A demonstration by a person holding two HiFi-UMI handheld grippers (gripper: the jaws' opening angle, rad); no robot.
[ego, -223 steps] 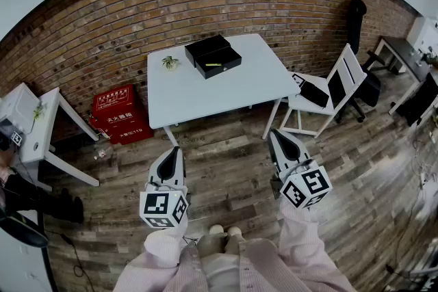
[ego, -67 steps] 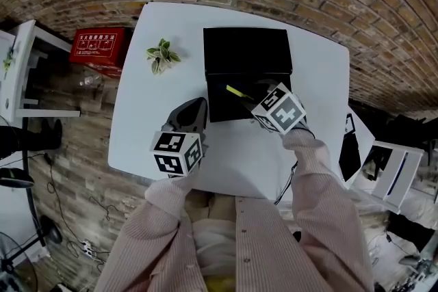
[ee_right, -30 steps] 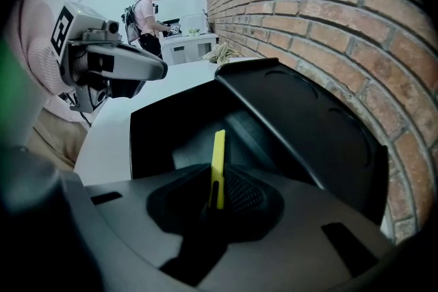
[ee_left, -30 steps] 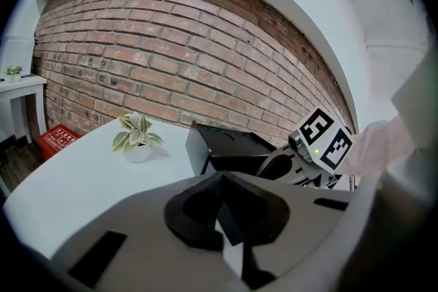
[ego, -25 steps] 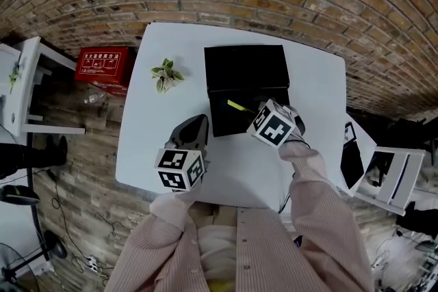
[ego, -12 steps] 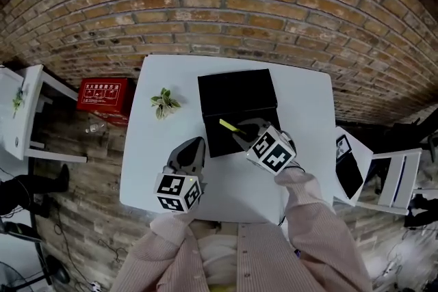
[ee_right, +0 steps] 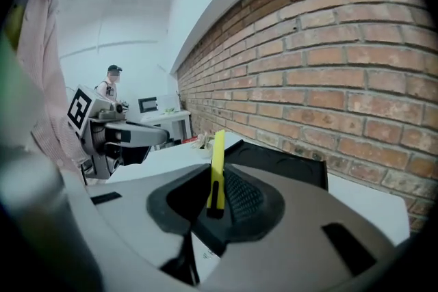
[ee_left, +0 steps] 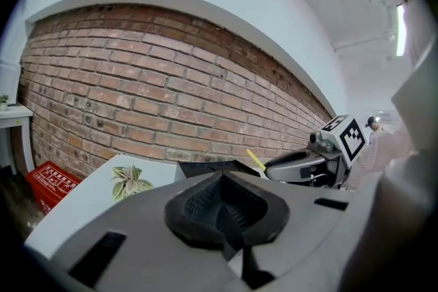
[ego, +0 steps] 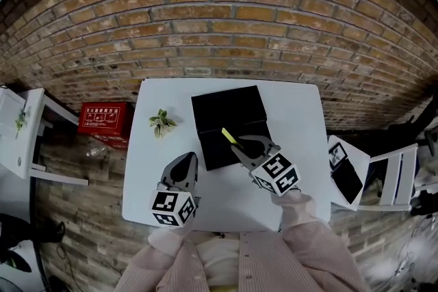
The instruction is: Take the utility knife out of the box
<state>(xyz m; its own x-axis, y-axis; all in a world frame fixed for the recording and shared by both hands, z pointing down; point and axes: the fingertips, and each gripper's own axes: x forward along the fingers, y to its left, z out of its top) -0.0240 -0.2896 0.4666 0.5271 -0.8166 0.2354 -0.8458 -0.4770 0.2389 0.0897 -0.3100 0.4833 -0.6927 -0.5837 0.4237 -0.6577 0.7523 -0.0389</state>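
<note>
Table [ego: 298,140]: right side and near edge lie bare, giving free passage. Obstacles: box [ego: 227,109] at centre back, plant [ego: 161,122] just left of it with a gap between, wall [ego: 226,31] close behind the table.

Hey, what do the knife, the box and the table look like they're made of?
Knife: likely plastic; bright yellow, smooth body with a black end.
Box: matte black, perhaps card or plastic; thin flat walls, no shine, so I can't tell which.
Table: smooth white top, probably laminate or painted board; even colour, no grain.
</note>
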